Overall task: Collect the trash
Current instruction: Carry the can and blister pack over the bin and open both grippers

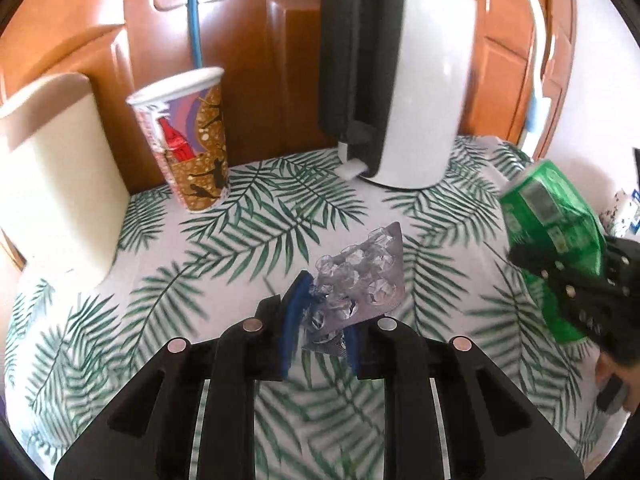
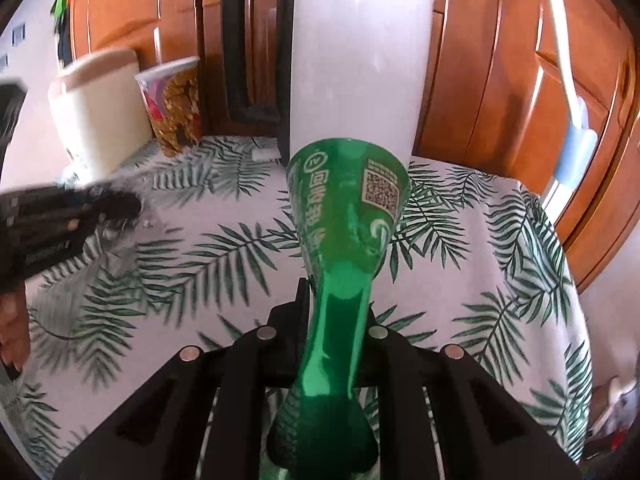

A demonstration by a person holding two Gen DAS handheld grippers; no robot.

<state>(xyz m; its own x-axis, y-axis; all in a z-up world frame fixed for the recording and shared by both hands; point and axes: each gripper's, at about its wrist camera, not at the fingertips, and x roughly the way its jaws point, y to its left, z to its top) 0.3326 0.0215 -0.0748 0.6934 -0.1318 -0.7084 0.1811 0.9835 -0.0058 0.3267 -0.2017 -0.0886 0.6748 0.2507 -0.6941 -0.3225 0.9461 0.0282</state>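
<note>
The left hand-held gripper [image 1: 320,320] pinches an empty blister pack [image 1: 360,280] above the worktop [image 1: 240,232]: light, crinkly, best held by its flat edge. The right hand-held gripper [image 2: 336,320] pinches a crushed green bottle [image 2: 348,216] at its flattened waist (thin, springy plastic, likely slippery).

Ahead: orange-brown panelled wood cabinets [image 1: 280,60], bright glare on them; palm-leaf tablecloth [image 1: 248,216] below; white wall [image 2: 604,320] right.
</note>
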